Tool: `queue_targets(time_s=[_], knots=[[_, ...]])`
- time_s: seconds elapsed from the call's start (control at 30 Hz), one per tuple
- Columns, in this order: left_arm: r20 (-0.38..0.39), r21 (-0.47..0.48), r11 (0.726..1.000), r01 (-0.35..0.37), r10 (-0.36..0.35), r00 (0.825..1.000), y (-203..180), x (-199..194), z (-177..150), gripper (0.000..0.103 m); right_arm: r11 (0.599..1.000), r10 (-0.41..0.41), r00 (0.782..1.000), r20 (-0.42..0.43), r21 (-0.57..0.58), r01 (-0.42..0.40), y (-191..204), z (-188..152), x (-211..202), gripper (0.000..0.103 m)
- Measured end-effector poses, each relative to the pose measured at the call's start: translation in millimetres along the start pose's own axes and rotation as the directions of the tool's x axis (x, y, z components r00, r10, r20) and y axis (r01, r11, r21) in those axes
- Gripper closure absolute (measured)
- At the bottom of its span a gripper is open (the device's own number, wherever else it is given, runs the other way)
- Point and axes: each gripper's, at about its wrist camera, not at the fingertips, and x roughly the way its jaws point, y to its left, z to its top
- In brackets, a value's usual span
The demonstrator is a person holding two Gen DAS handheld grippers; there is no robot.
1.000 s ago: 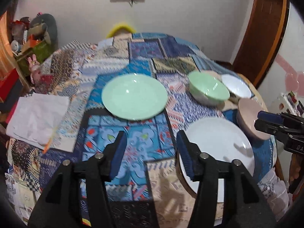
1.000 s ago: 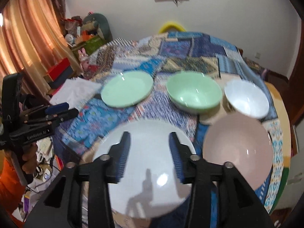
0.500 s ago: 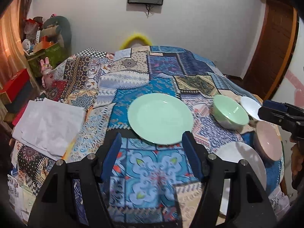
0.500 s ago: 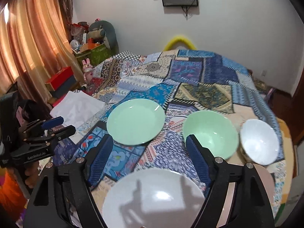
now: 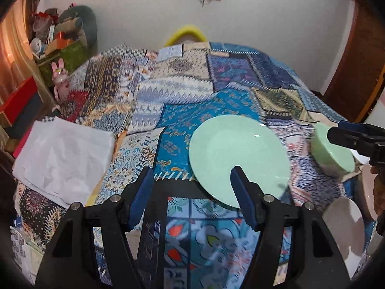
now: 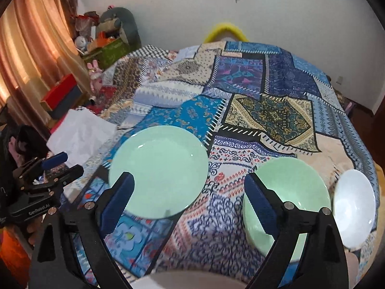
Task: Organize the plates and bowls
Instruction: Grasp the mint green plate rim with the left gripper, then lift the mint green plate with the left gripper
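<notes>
A light green plate [image 5: 238, 156] lies on the patchwork tablecloth; it also shows in the right wrist view [image 6: 158, 171]. A green bowl [image 6: 288, 200] and a white bowl [image 6: 353, 207] sit to its right. The green bowl [image 5: 334, 154] shows at the right of the left wrist view, with a white plate [image 5: 344, 226] and a pink bowl [image 5: 368, 192] near the table's front right. My left gripper [image 5: 192, 178] is open and empty, above the table just left of the green plate. My right gripper [image 6: 190, 190] is open wide and empty, between the green plate and the green bowl.
A white cloth [image 5: 62, 156] lies at the table's left edge. Boxes, toys and curtains [image 6: 31, 55] crowd the left side of the room. A yellow chair back [image 5: 185, 33] stands behind the table. A wooden door [image 5: 356, 67] is at the right.
Both grippers have pulled back and tilted up, so the white plate has dropped out from under them. The right gripper has opened wider. The left gripper has shifted left.
</notes>
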Motion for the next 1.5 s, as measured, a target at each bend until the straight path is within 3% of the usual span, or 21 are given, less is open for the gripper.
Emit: queue_targets(time_s=[0.1,0.2,0.33,0.57,0.87,1.13,1.5], knots=[[-0.033,-0.015,1.0,0.002,-0.002,0.999,7,24,1,0.037,1.0,-0.012,0.999,-0.041,-0.029,0.01,1,7,19,0.014],[-0.059,-0.011,1.0,0.01,-0.011,0.998,10,40,2,0.039,0.999,-0.013,0.996,-0.093,-0.051,0.008,3,13,38,0.023],[-0.083,0.006,1.0,0.017,-0.017,0.996,11,57,1,0.054,1.0,0.018,0.985,-0.171,-0.016,-0.021,-2,19,62,0.036],[-0.148,-0.032,0.994,0.1,-0.104,0.983,17,76,-2,0.074,0.999,0.034,0.964,-0.264,0.041,-0.024,-14,22,89,0.059],[-0.167,-0.046,0.985,0.164,-0.17,0.971,17,79,-4,0.08,0.999,0.027,0.946,-0.324,0.042,-0.014,-15,17,104,0.07],[-0.218,-0.009,0.98,0.199,-0.196,0.956,5,90,-3,0.081,0.998,0.039,0.935,-0.353,0.06,-0.019,-17,19,114,0.073],[-0.249,-0.055,0.972,0.229,-0.235,0.94,9,99,1,0.081,0.999,0.026,0.939,-0.344,0.041,-0.013,-15,16,116,0.074]])
